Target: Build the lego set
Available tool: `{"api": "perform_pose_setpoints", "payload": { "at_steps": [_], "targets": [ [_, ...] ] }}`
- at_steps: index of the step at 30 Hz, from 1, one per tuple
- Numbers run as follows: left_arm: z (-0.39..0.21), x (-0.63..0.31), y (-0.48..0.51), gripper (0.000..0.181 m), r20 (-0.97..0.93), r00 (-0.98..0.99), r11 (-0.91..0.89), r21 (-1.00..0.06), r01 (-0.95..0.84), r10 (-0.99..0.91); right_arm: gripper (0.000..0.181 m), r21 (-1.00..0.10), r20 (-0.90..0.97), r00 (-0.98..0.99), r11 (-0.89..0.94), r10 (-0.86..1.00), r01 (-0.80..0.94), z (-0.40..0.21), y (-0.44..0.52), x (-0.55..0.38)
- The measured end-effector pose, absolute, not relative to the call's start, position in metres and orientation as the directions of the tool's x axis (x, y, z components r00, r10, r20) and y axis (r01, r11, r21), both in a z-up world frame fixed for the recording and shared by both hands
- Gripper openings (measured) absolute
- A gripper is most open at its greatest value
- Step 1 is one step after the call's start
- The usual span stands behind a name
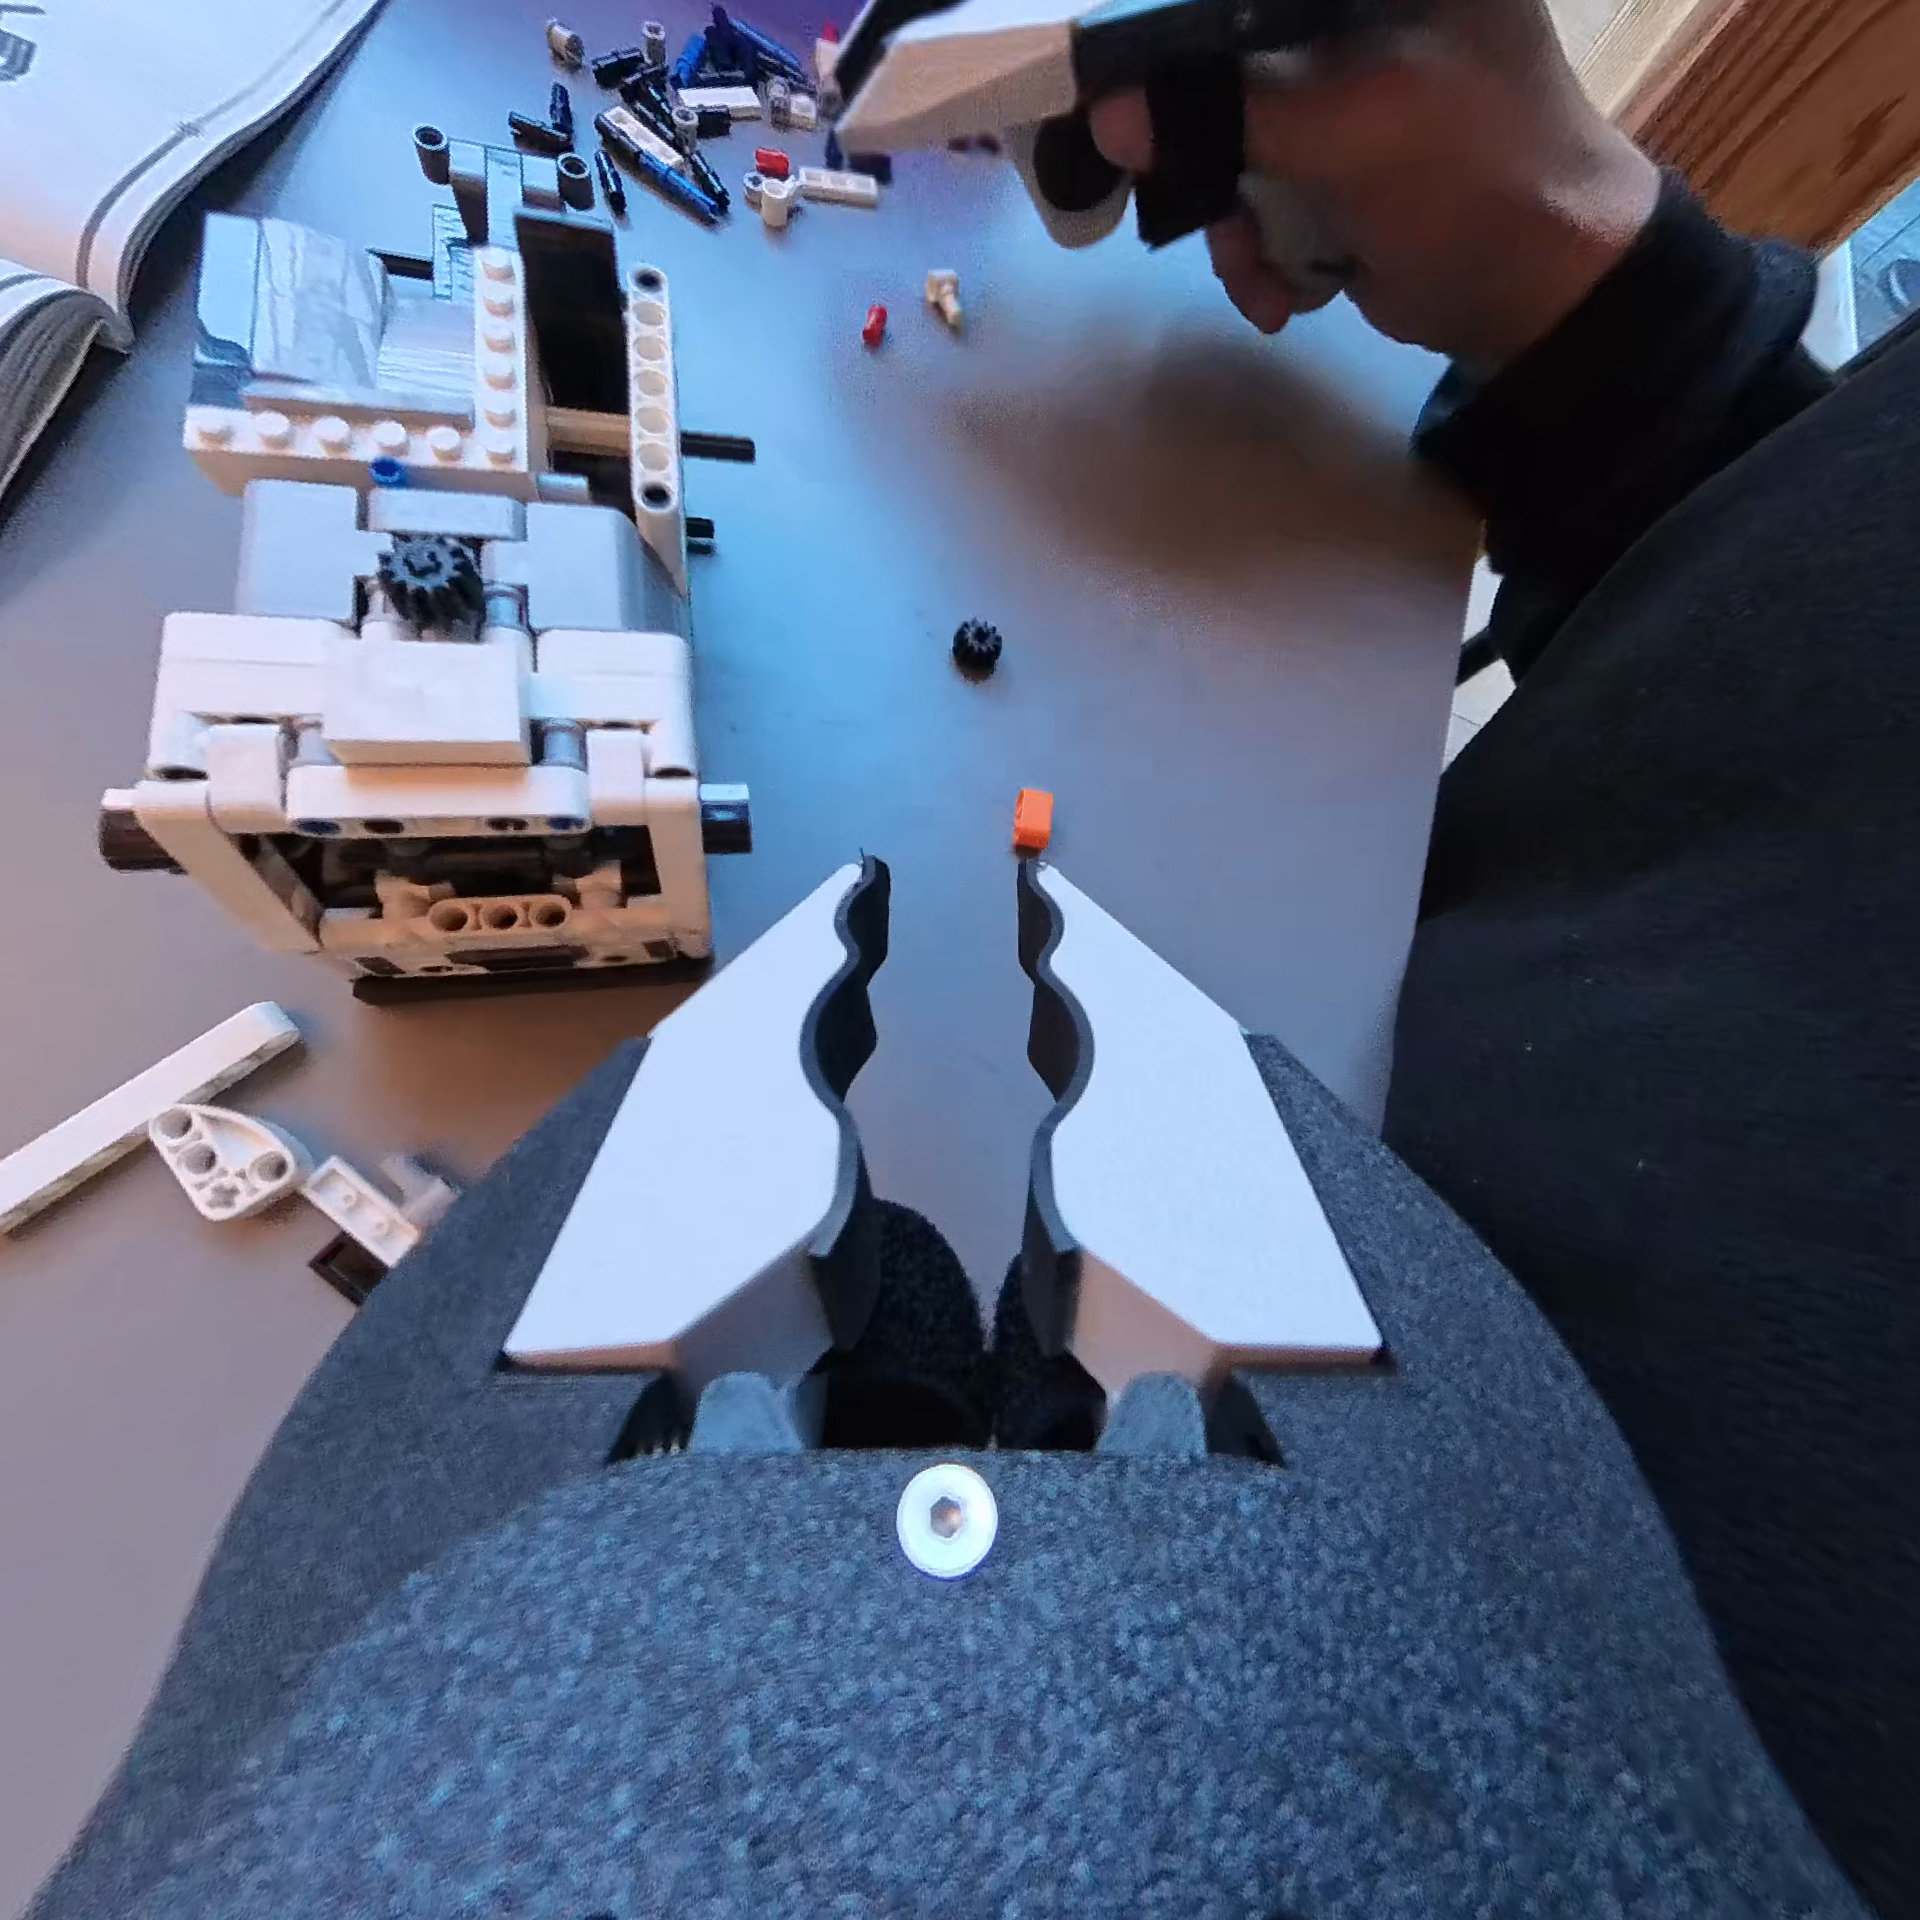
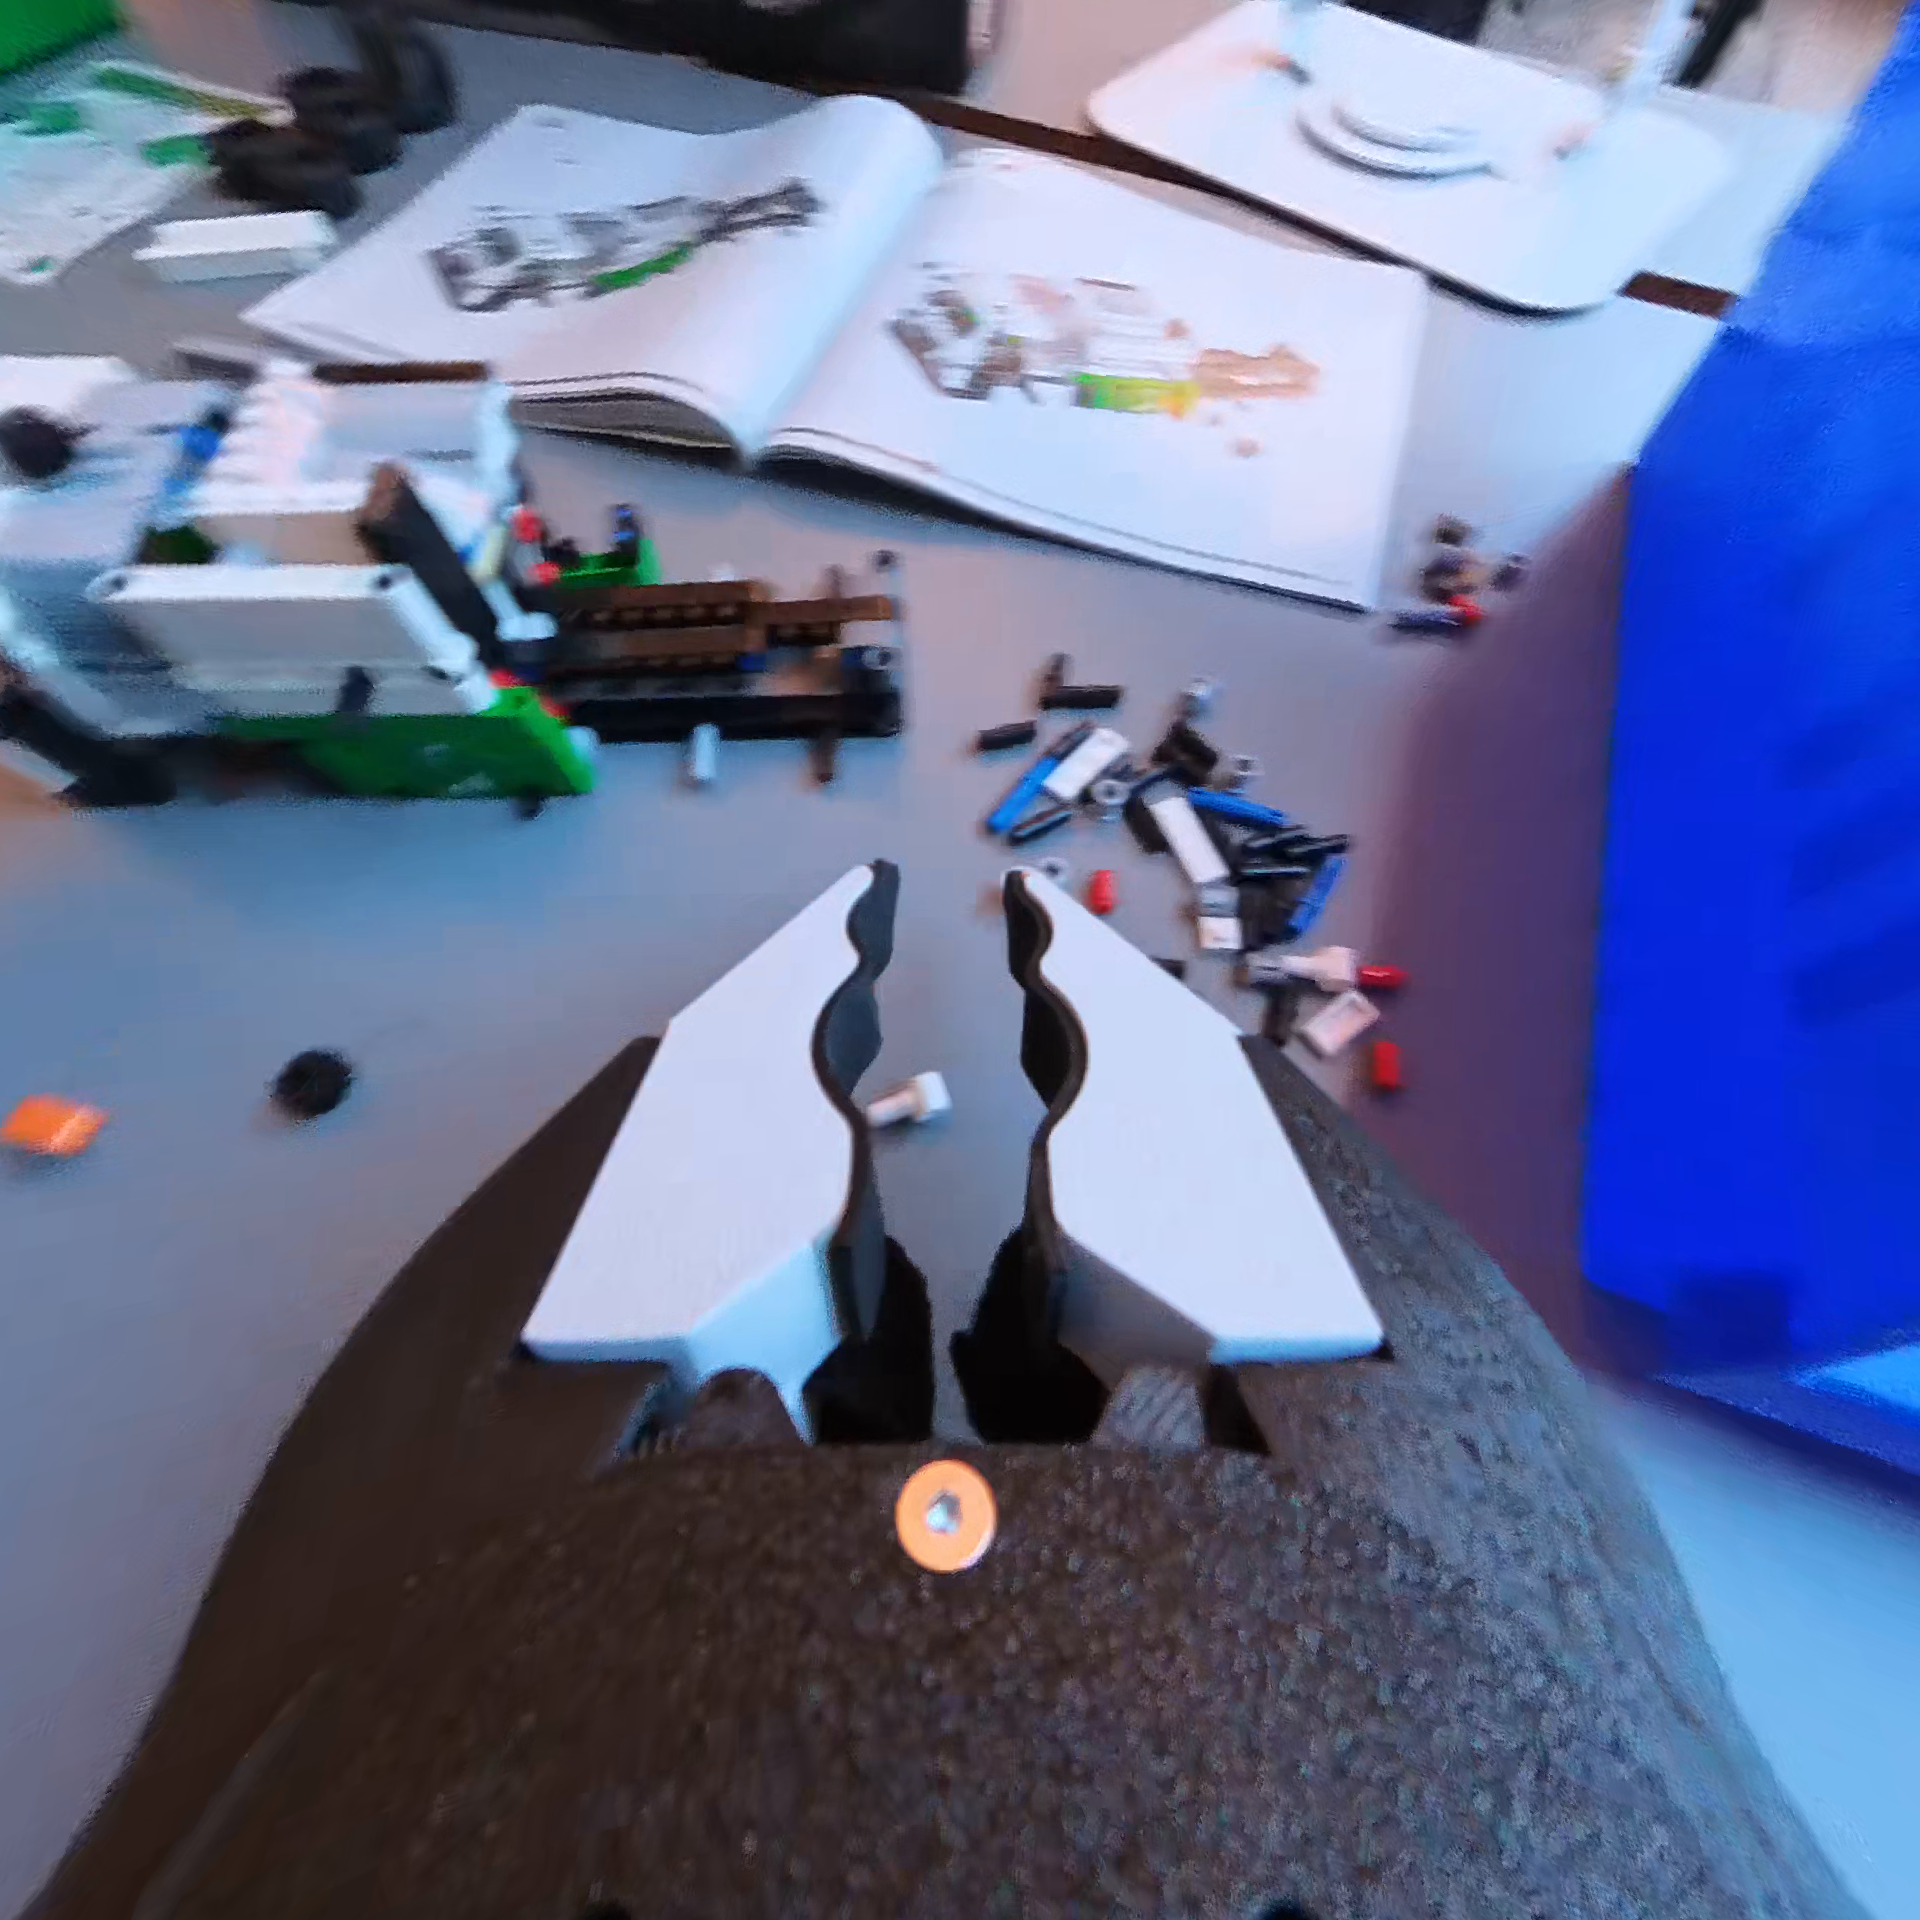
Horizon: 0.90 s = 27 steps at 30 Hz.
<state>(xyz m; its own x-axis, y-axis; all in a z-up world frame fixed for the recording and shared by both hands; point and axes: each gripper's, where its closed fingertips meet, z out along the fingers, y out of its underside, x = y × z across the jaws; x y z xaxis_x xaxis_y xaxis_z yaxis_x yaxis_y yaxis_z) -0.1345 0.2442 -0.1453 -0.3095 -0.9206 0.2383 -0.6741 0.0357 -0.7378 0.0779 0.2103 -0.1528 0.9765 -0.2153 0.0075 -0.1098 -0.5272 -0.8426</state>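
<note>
The half-built white lego model (image 1: 416, 665) stands on the grey table at the left of the left wrist view; it also shows blurred, with green and black parts, in the right wrist view (image 2: 312, 644). My left gripper (image 1: 948, 868) is open and empty, just short of a small orange piece (image 1: 1033, 818); a black gear (image 1: 975, 646) lies beyond. My right gripper (image 2: 951, 878) is open and empty above the table, with a small white pin (image 2: 912, 1099) lying under its fingers. The orange piece (image 2: 52, 1125) and black gear (image 2: 310, 1083) lie to its left.
A pile of small black, blue, white and red parts (image 2: 1195, 831) lies ahead right of my right gripper; it also shows in the left wrist view (image 1: 675, 114). An open instruction book (image 2: 883, 343) lies behind. White beams (image 1: 156, 1122) lie near left. A blue object (image 2: 1766, 831) stands right. About 20 cm separates my left fingertips from my right. Measured from the fingertips, the small white pin (image 2: 912, 1099) is 5 cm or so from the right gripper and 20 cm from the left. My left wrist view (image 1: 944, 291) looks at it from another angle.
</note>
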Motion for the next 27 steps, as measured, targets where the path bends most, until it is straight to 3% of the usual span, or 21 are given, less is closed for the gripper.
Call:
{"api": "perform_pose_setpoints", "payload": {
  "at_steps": [4, 14, 27],
  "targets": [
    [-0.144, -0.127, 0.246, 0.023, 0.246, -0.322, 0.03, -0.751, -0.659, -0.914, 0.018, -0.823, -0.035, 0.954, -0.532, -0.298, -0.196, -0.152, 0.219, 0.102],
    [-0.144, -0.131, 0.254, 0.023, 0.288, -0.315, -0.015, -0.759, -0.651, -0.904, 0.014, -0.743, 0.034, 0.965, -0.652, -0.26, -0.15, -0.175, 0.244, 0.127],
    [-0.15, -0.131, 0.259, 0.023, 0.312, -0.315, -0.027, -0.748, -0.664, -0.896, 0.006, -0.729, 0.032, 0.967, -0.667, -0.254, -0.151, -0.183, 0.241, 0.125]
  ]
}}
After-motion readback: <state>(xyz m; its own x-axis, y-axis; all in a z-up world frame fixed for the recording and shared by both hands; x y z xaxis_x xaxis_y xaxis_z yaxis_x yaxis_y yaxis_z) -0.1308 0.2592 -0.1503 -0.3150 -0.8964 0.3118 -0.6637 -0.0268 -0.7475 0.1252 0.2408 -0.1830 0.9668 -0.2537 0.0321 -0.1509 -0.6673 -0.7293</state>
